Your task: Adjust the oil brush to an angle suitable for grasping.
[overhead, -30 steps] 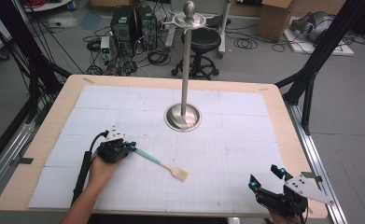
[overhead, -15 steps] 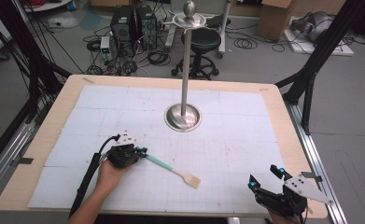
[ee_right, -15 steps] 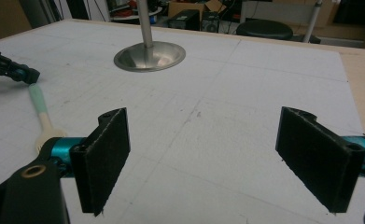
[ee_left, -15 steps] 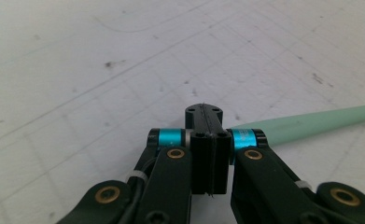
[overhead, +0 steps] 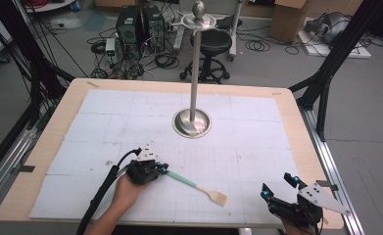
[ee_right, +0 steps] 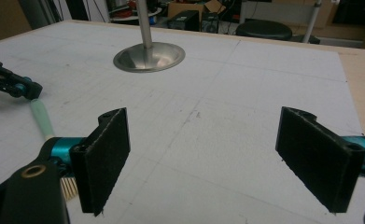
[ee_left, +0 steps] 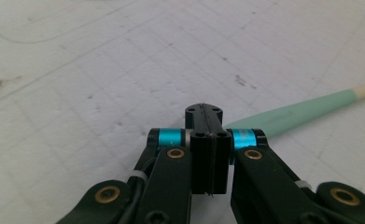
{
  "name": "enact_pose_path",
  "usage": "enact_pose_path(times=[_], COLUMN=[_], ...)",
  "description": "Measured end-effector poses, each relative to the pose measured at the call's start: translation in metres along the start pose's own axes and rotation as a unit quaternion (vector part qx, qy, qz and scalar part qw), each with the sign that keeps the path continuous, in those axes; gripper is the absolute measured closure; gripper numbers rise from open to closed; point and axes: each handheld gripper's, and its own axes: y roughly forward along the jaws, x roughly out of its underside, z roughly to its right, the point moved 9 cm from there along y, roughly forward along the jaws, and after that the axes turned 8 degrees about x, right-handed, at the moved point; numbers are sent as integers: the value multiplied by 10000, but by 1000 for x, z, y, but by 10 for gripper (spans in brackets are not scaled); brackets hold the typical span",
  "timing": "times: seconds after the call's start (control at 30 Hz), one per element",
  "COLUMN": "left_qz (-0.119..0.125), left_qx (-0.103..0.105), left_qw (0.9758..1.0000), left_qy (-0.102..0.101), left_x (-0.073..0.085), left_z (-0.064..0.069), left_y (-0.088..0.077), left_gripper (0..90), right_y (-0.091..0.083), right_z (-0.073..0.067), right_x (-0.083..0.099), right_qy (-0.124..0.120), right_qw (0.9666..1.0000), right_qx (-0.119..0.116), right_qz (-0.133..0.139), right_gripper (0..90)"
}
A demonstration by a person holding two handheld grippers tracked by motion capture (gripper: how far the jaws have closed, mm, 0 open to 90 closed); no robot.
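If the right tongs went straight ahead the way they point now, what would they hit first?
Probably nothing soon: the open right tongs face bare white mat. The metal stand's round base sits off to the left of that line, though depth is hard to judge.

Desk [overhead: 42,161]: a light wooden top, carrying a white gridded mat [overhead: 257,147] that is covering most of it.
Stand [overhead: 192,122]: a metal pole on a round base, standing upright mid-mat.
Spatula [overhead: 199,186]: lying flat on the mat's near part, mint handle, wooden blade pointing right.
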Motion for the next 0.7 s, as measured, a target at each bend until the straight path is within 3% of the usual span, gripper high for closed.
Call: enact_pose_path(times=[0.17, 0.33, 0.47, 0.5, 0.53, 0.63, 0.7], left_qz=[31, 522, 796, 913, 1149, 1602, 1866], left_qx=[94, 30, 49, 69, 63, 29, 0], left_qw=[10000, 9985, 9968, 9957, 9933, 9869, 9823], left_qy=[-11, -133, -89, -120, -146, -186, -151], left_x=[-1, -14, -18, -19, -21, -25, -26], left_z=[7, 5, 5, 4, 2, -2, -5], left_y=[3, -13, -27, -31, -42, -62, -76], left_gripper=[895, 887, 812, 812, 719, 573, 525], right_y=[0, -1, -1, -1, 0, 0, 0], right_z=[-1, 0, 0, 0, -1, -2, -3], right_x=[0, 0, 0, 0, 0, 0, -1], right_qy=[17, 50, 25, 25, 3, 2, 6], right_qw=[10000, 10000, 10000, 10000, 10000, 10000, 10000], right_qx=[-16, -6, -7, -7, -11, -20, -41], right_qz=[-4, -2, 3, 3, -8, -19, 2], right_gripper=[166, 166, 166, 166, 166, 166, 166])
